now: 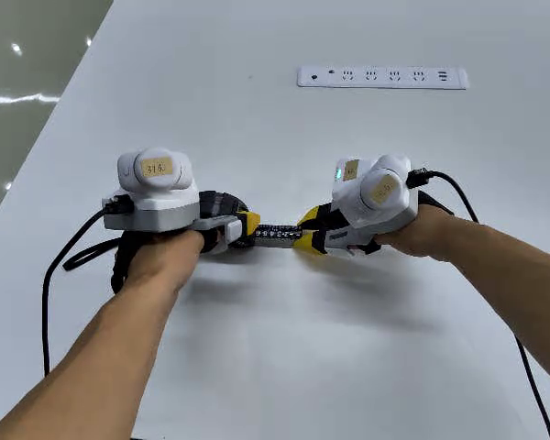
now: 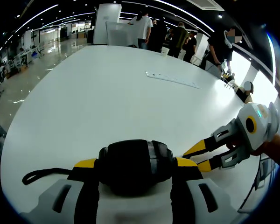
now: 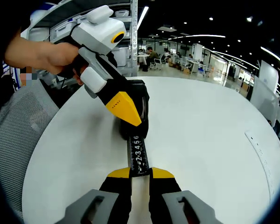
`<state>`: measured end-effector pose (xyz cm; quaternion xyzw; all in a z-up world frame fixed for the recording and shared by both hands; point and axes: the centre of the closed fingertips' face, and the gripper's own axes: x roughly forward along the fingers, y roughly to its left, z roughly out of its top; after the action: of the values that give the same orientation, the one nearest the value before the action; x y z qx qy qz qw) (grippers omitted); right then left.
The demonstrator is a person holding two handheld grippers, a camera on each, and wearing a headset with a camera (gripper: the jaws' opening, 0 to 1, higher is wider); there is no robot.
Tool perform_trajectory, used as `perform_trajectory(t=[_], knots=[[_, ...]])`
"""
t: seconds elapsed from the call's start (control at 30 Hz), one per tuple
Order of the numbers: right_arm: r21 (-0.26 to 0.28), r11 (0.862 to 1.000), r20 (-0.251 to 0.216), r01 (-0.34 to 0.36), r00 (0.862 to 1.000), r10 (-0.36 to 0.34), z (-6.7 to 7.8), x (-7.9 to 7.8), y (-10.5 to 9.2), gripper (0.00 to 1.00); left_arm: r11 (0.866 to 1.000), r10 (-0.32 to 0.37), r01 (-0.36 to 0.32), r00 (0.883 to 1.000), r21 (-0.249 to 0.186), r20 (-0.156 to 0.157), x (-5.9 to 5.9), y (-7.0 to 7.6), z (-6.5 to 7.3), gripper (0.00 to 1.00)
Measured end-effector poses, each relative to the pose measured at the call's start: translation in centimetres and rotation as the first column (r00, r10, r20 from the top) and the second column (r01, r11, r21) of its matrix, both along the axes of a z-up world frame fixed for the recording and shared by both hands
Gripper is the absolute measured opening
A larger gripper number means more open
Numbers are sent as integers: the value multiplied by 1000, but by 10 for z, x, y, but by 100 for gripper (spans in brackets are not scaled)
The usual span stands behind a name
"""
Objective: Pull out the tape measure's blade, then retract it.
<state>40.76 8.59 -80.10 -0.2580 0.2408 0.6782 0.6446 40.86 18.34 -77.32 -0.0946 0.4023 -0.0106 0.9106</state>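
Right gripper view: right gripper [image 3: 140, 171] nips the blade [image 3: 138, 156] tip, left gripper [image 2: 136, 164] clamps the case [image 3: 141, 105], pull-out barely begun; next, likely, draw them apart.

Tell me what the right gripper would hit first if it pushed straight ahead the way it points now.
The right gripper, jaws shut on the blade, points along it at the tape measure's black case, held in the left gripper. It would likely meet the case first.
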Motion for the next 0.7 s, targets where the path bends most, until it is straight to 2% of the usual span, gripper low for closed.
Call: perform_trajectory(t=[0.7], knots=[[13, 1000, 8, -19, 1000, 19, -1, -2, 21, 10, 1000, 4, -4, 1000, -7, -1, 1, 0, 0, 57]])
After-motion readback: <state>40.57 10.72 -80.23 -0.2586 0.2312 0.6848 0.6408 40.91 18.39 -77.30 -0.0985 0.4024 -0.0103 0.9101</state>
